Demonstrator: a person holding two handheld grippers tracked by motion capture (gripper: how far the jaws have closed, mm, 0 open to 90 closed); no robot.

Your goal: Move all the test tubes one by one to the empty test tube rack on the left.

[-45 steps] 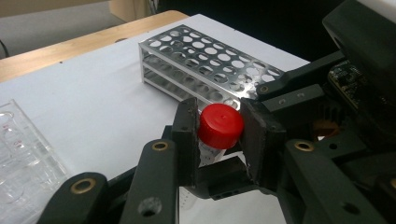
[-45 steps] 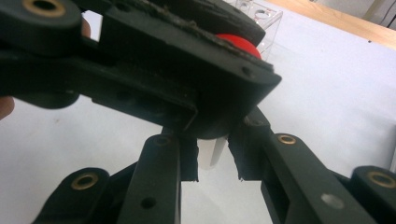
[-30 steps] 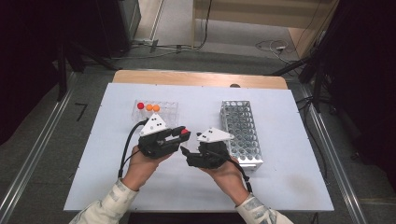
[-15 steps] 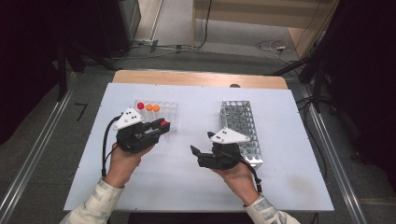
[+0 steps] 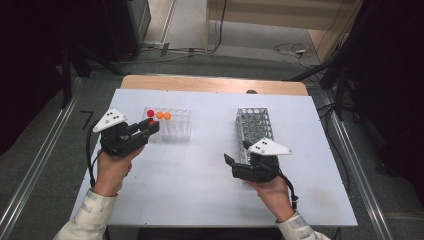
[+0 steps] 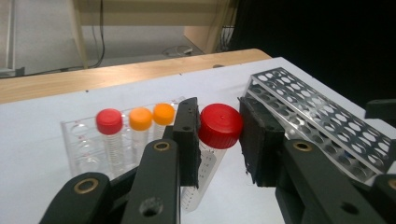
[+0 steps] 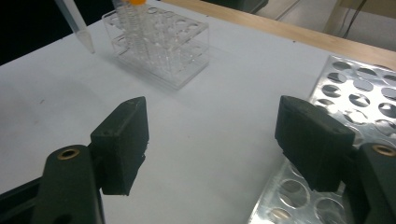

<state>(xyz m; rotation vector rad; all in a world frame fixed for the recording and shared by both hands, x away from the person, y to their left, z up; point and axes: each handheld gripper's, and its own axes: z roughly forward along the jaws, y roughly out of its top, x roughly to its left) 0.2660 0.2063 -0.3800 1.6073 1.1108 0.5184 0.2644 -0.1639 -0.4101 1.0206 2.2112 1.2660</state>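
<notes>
At the left of the white bench (image 5: pixel 200 190), the left gripper (image 5: pixel 150 128) has its fingers (image 6: pixel 187 135) pinching a clear conical tube with a red screw cap (image 6: pixel 218 125), gripped just under the cap; the tube has printed graduation marks down its side and hangs nearly upright, tilted a little, above the bench and just beside the clear plastic rack (image 5: pixel 172 125). That rack holds three more capped tubes at its far-left end, one with a red cap (image 6: pixel 109 121) and two with orange caps (image 6: pixel 152 116). In the right gripper view the held tube's pointed tip (image 7: pixel 84 39) shows clear of the bench surface, left of the clear rack. Further right, the right gripper (image 5: pixel 231 162) hovers low over the bench with its fingers (image 7: pixel 123 140) spread wide and nothing between them, right at the near end of the perforated metal rack (image 5: pixel 255 125), which stands at the right of the bench. Compared with a second ago, the two grippers, then close together at the middle of the bench, have drawn apart: the left one has carried the red-capped tube leftward to the clear rack, and the right one has pulled back toward the person, to the metal rack's near corner.
</notes>
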